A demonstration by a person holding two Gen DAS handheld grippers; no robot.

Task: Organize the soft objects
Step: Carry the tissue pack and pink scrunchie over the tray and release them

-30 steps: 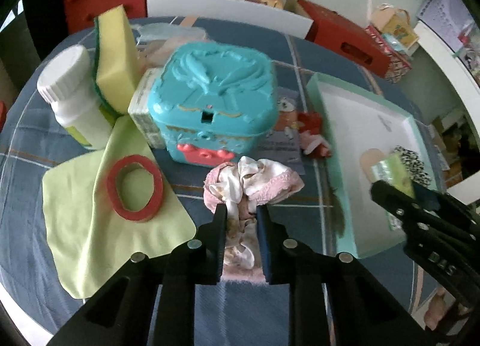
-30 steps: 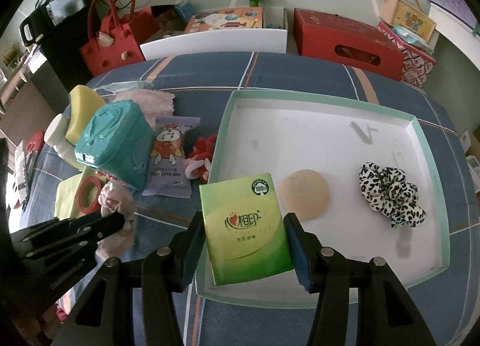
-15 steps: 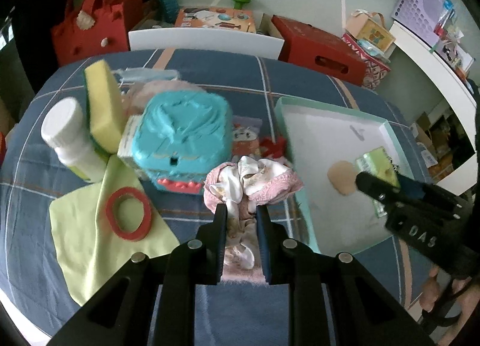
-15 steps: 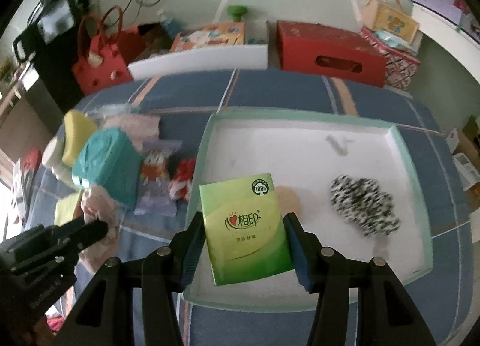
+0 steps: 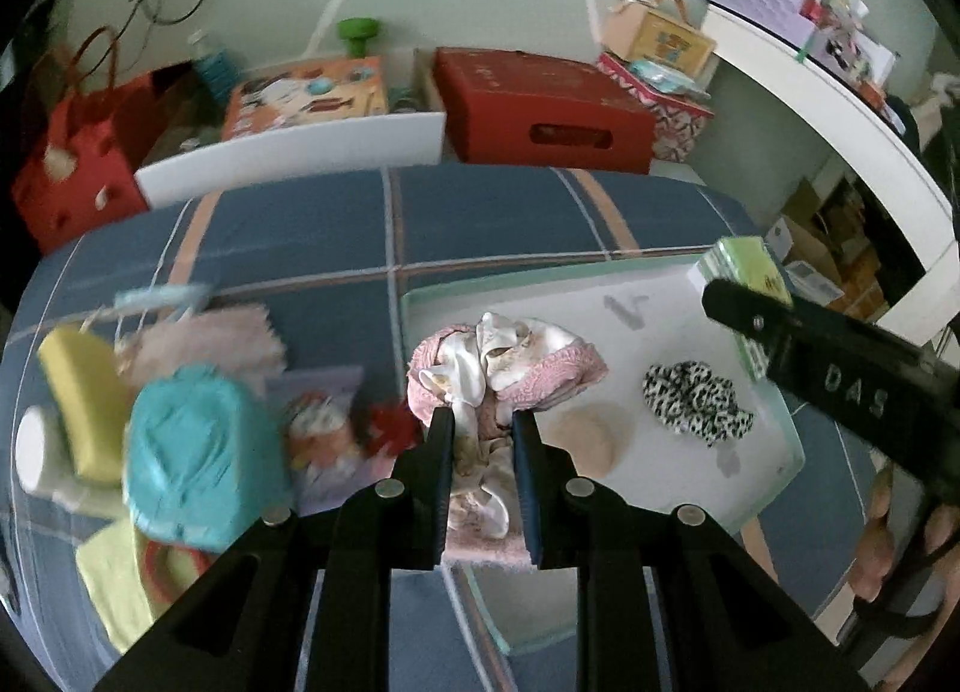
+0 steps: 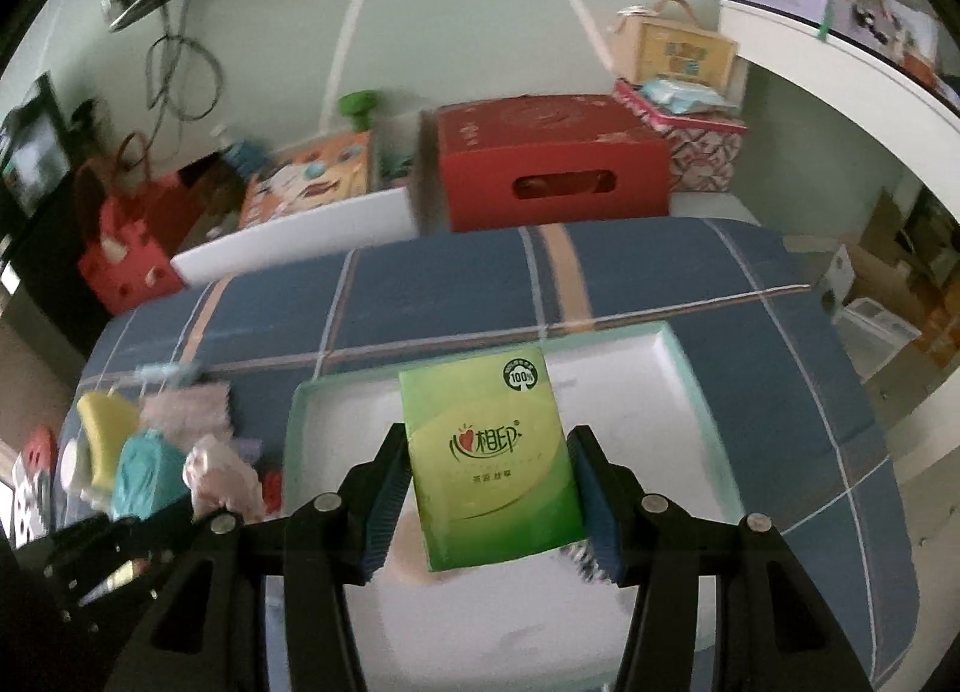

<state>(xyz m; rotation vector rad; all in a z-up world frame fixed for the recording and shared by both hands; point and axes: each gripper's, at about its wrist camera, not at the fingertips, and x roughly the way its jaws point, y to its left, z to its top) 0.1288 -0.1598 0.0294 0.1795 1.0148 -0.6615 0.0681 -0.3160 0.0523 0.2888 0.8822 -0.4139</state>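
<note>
**Both grippers loaded above the tray**

Your left gripper [image 5: 482, 440] is clamped on a bundle of pink and cream fabric [image 5: 501, 368], the cloth bunched up ahead of the fingertips and hanging down between the jaws. In the left wrist view the bundle sits over the left edge of the mint-rimmed tray [image 5: 780, 440], off the blue plaid tablecloth [image 5: 510, 224].

Your right gripper [image 6: 489, 488] is closed on a green tissue pack [image 6: 489, 458], gripped by its two side edges with the printed face toward the camera. The pack hangs over the tray [image 6: 696, 392], held clear of its white floor. From the left wrist view the same pack [image 5: 747, 272] shows at the far right corner of the tray, behind the black finger of the right gripper.

Two things already lie on the tray floor: a leopard-print scrunchie [image 5: 696, 401] and, just to its left, a round beige pad [image 5: 591, 437] (the two are near each other but apart).

Left of the tray, on the cloth, you have a teal plastic case [image 5: 198, 458], a yellow sponge [image 5: 81, 401], a white bottle [image 5: 39, 449], a small printed packet [image 5: 324, 428] and a red item [image 5: 390, 428], all blurred.
</note>
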